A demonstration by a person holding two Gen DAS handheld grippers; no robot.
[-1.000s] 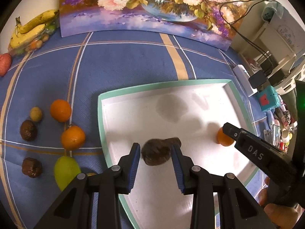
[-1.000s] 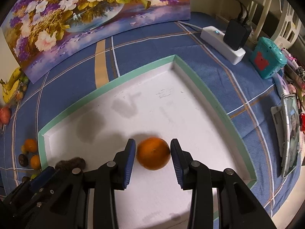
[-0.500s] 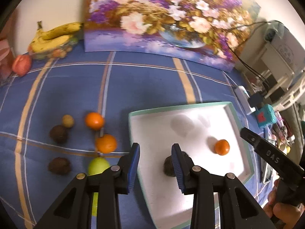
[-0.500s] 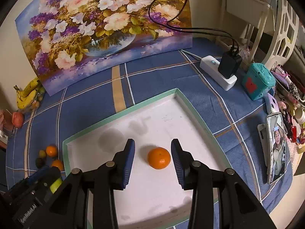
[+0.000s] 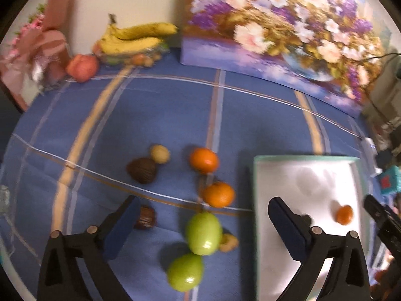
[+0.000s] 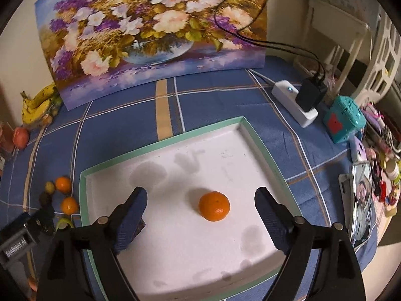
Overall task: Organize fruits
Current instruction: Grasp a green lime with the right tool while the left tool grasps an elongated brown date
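With your left gripper (image 5: 200,228), its jaws just sprung wide and empty, drop squarely over the nearer green fruit (image 5: 203,233) beside the tray's (image 6: 160,143) left edge, while the orange (image 6: 214,206) sits released mid-tray under your right gripper (image 6: 200,212), also just opened

place: home | cues: floral painting (image 6: 150,37); plaid tablecloth (image 6: 213,105); bananas (image 5: 135,37)
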